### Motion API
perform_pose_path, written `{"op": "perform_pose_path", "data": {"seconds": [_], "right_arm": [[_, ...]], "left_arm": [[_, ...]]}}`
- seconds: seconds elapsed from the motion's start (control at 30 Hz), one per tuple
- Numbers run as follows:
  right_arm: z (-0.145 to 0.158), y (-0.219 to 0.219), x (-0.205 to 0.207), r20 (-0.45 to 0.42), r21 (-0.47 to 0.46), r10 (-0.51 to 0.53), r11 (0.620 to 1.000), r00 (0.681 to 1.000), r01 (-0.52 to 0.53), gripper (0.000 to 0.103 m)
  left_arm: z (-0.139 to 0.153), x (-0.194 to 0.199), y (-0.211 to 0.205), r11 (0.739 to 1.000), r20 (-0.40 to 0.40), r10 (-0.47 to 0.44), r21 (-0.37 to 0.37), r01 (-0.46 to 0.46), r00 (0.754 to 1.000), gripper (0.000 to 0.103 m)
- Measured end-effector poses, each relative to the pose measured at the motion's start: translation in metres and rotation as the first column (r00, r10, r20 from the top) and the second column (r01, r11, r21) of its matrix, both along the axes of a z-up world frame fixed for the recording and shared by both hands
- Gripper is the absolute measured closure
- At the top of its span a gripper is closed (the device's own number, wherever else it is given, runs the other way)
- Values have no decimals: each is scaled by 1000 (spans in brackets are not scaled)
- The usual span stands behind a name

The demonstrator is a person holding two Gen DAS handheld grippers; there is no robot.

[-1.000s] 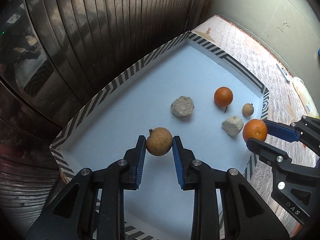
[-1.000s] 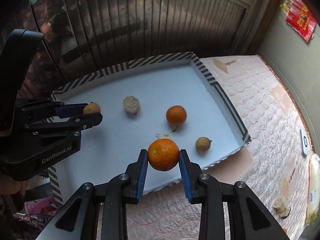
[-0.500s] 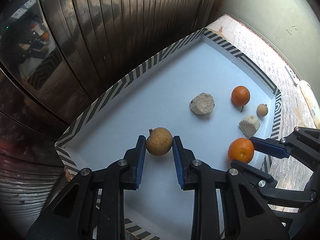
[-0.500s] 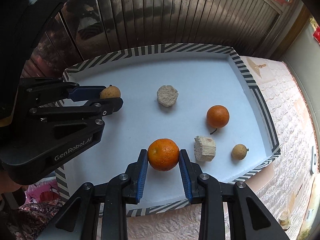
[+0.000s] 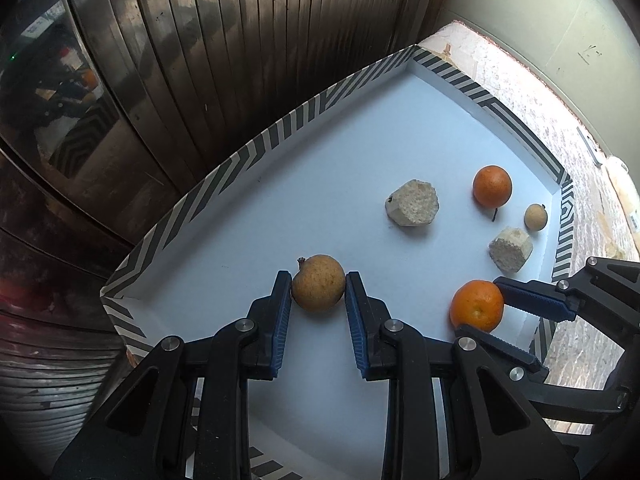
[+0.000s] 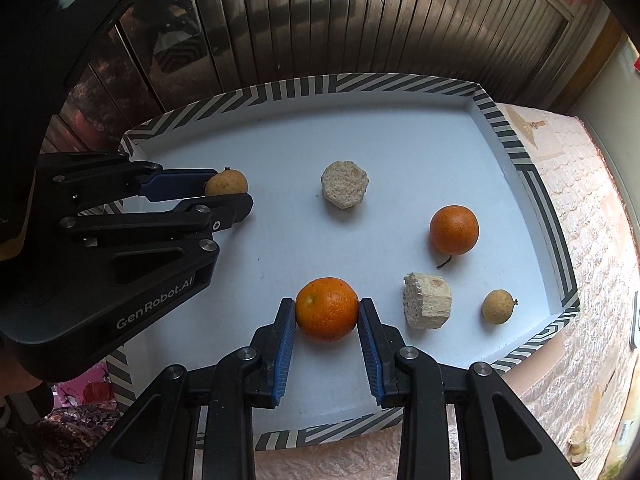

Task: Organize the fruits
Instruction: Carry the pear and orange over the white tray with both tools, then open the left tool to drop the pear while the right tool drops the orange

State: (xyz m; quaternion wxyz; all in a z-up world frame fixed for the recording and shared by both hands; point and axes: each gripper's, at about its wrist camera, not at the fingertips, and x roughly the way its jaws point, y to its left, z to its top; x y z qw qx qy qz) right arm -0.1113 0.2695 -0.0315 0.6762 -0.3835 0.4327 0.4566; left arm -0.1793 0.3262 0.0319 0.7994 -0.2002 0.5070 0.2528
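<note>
My left gripper is shut on a tan round fruit just above the white floor of a tray near its left end. My right gripper is shut on an orange low over the tray's front part. In the left wrist view that held orange and the right gripper show at the right. In the right wrist view the left gripper with the tan fruit shows at the left. A second orange and a small tan fruit lie on the tray.
Two pale rough chunks lie on the tray floor. The tray has a black-and-white striped rim. A dark slatted metal wall stands behind it. The tray rests on a pink patterned cloth.
The right gripper has carried its orange from outside the tray's front rim to low over the tray floor. The left gripper has kept the tan fruit in nearly the same place.
</note>
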Motion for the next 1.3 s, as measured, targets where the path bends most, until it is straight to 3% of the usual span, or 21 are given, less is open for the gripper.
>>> {"op": "perform_pose_path", "data": {"seconds": [0.23,0.4,0.8,1.23,1.3], "right_arm": [[-2,-1,0,-1,6,0,1000,1000,0,71],[-4,-4,-2,4,0,1,1000,1000,-1,71],[8,-13,-7,-9,40,7,999,1000,-7,71],[34,-45,16,-24,133,-83,987,996,86,70],[39,-53,23,-32,155,-110,981,993,113,69]], "left_arm": [[-2,4,1,1000,-13,10,5,-10,1000,74],[-4,4,2,1000,-18,25,2,-25,1000,53],[15,1,-2,998,-9,32,51,-31,999,49],[35,21,-13,998,17,-10,60,9,1000,49],[38,25,-16,998,27,-23,52,22,999,31]]}}
